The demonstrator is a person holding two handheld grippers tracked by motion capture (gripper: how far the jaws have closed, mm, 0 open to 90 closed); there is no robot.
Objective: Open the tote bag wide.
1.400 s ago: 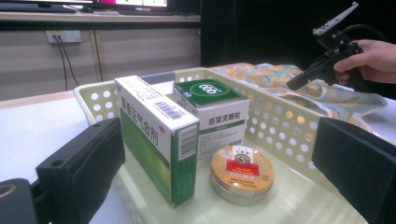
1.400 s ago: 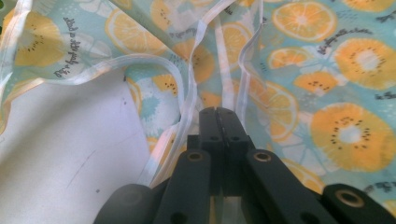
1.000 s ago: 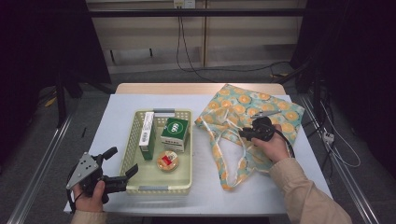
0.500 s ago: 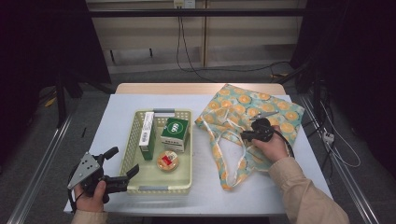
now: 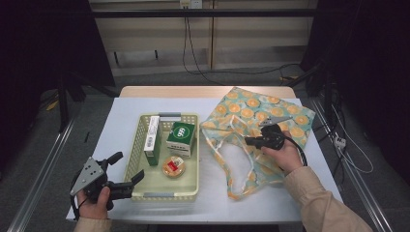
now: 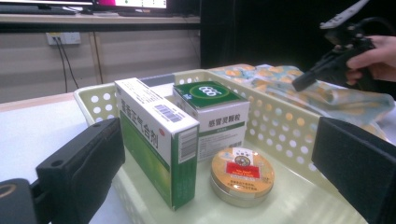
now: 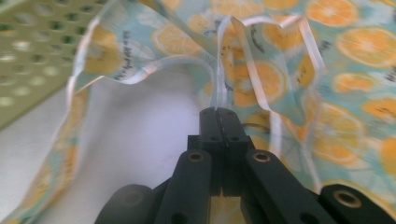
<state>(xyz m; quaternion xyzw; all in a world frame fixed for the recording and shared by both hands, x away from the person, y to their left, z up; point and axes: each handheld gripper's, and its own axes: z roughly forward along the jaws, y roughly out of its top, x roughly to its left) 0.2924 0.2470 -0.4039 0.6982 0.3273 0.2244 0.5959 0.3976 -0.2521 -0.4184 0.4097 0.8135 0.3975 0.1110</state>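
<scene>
Orange-print fabric is what your right gripper (image 7: 218, 112) has hold of: its jaws have just been closing and now meet on the pale strap (image 7: 223, 70) of the bag (image 5: 263, 126), with the thin band pinched between the tips. In the right gripper view the strap rises straight from the jaws and loops across the cloth, while the bag's rim curls open to the left over bare tabletop. From above, your right hand (image 5: 282, 153) sits over the bag's middle, and the bag lies on the right half of the table (image 5: 116, 121), just beside the basket (image 5: 134, 153).

Your left gripper (image 5: 124, 171) hangs at the table's near left corner with its jaws apart and nothing between them; one jaw tip reaches the basket's near left corner, though you cannot tell from above whether it touches. The left gripper view looks between those jaws into the basket.

Inside the basket, a long green and white box (image 6: 156, 135) stands on its edge along the left side. A squarer green box (image 6: 210, 112) sits just beside it toward the far end. A round tin (image 6: 242, 173) with a red and gold lid lies in front of the square box, near both boxes.
</scene>
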